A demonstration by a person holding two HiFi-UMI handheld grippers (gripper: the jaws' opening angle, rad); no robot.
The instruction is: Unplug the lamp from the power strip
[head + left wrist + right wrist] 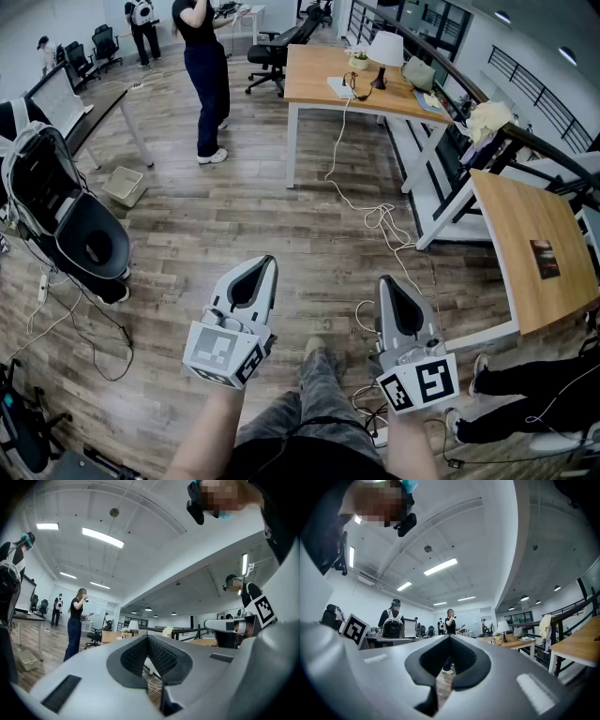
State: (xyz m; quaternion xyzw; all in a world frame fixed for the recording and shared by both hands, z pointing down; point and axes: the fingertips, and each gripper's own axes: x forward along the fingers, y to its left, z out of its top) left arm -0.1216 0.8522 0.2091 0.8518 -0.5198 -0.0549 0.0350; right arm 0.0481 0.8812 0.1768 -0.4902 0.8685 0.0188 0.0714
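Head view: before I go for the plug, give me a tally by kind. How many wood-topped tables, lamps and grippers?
Wood-topped tables: 2, the far table and the near table
Lamps: 1, the lamp on the far table
Grippers: 2, the left gripper and the right gripper, both with jaws together and empty
Total: 5

Lamp [385, 52] stands on the far desk [314, 80], toward its right end. A cable [349, 187] drops off that desk's near edge and trails over the floor [234, 225] toward me. Second desk [525, 244] is on the right, nearer. A standing person [204, 75] is far, left of the far desk, with an office chair [277, 45] behind it. Tray [124, 185] lies on the floor at left. My left gripper [265, 266] and right gripper [387, 283] are near, side by side, well apart from the lamp.
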